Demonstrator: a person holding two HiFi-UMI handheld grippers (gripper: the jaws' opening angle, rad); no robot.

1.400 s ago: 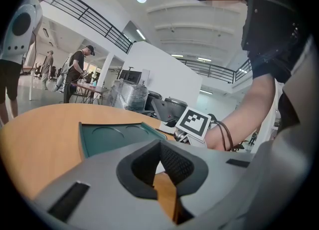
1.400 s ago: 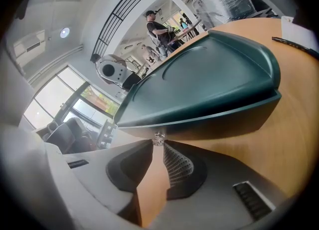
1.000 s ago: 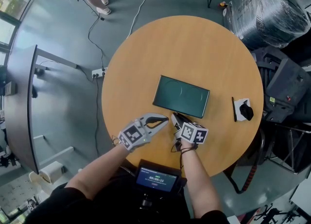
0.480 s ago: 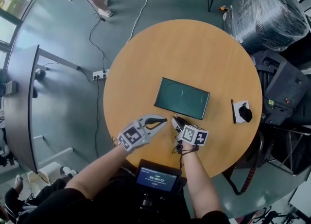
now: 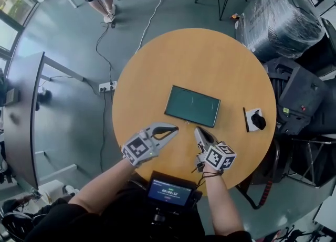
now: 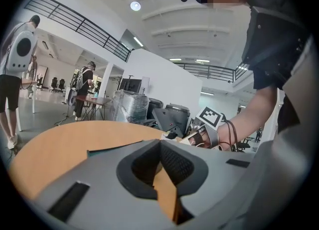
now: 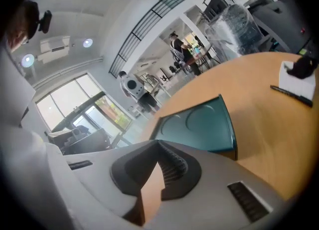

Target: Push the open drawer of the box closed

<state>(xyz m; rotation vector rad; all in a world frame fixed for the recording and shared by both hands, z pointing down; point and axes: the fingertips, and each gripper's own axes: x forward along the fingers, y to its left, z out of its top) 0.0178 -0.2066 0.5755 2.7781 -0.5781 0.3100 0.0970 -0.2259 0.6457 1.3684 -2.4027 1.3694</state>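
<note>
A flat dark green box (image 5: 192, 106) lies in the middle of the round wooden table (image 5: 157, 67); I see no drawer standing out from it. My left gripper (image 5: 174, 128) hovers shut just off the box's near left corner. My right gripper (image 5: 198, 130) hangs at the box's near edge; its jaws have just been closing, with nothing between them. In the right gripper view the fingertips of my right gripper (image 7: 158, 145) meet, and the box (image 7: 199, 124) lies just beyond. In the left gripper view my left gripper (image 6: 160, 143) is shut, with the box's edge (image 6: 107, 149) behind it.
A white holder with a black object (image 5: 255, 120) and a thin black stick (image 5: 245, 119) sit near the table's right edge. Wrapped bulky gear (image 5: 278, 20) and dark equipment stand right of the table. On the floor to the left lies a power strip (image 5: 107, 85).
Both grippers have lifted above the table. The right one has shifted right and back toward me, and its jaws have gone from open to shut.
</note>
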